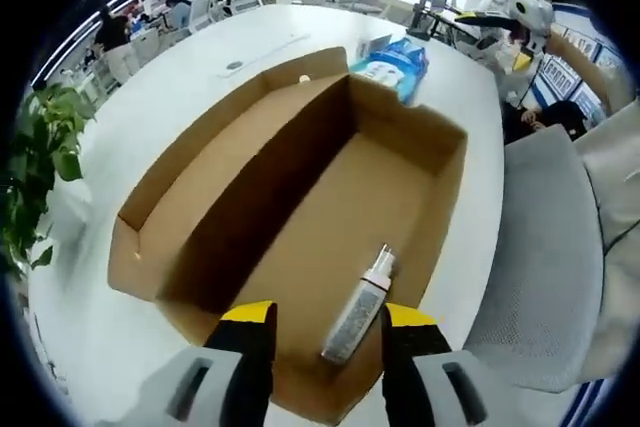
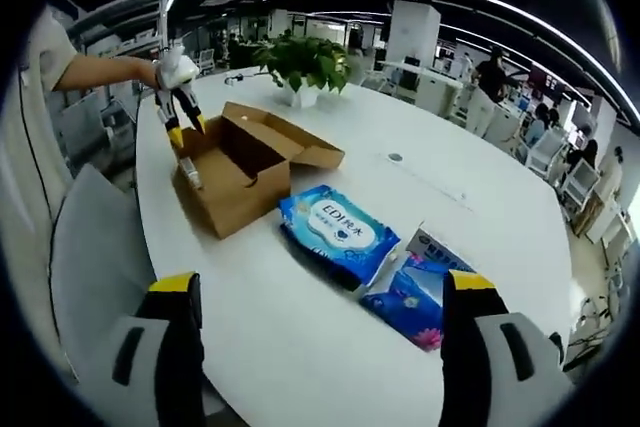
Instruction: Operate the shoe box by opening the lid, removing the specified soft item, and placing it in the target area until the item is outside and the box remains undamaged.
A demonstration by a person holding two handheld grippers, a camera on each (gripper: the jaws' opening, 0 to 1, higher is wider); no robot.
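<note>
The brown cardboard shoe box lies open on the white table, its lid folded back to the left. A small white spray bottle sits at the box's near end, between the jaws of my left gripper. Those jaws stand wider apart than the bottle, which leans by the right one. From the right gripper view, the left gripper hovers over the box with the bottle just under its tips. A soft blue wipes pack lies outside the box. My right gripper is open above bare table.
A second blue packet lies beside the wipes pack. A potted plant stands beyond the box. A grey chair sits at the table edge. The person's arm reaches in from the left. People and desks fill the background.
</note>
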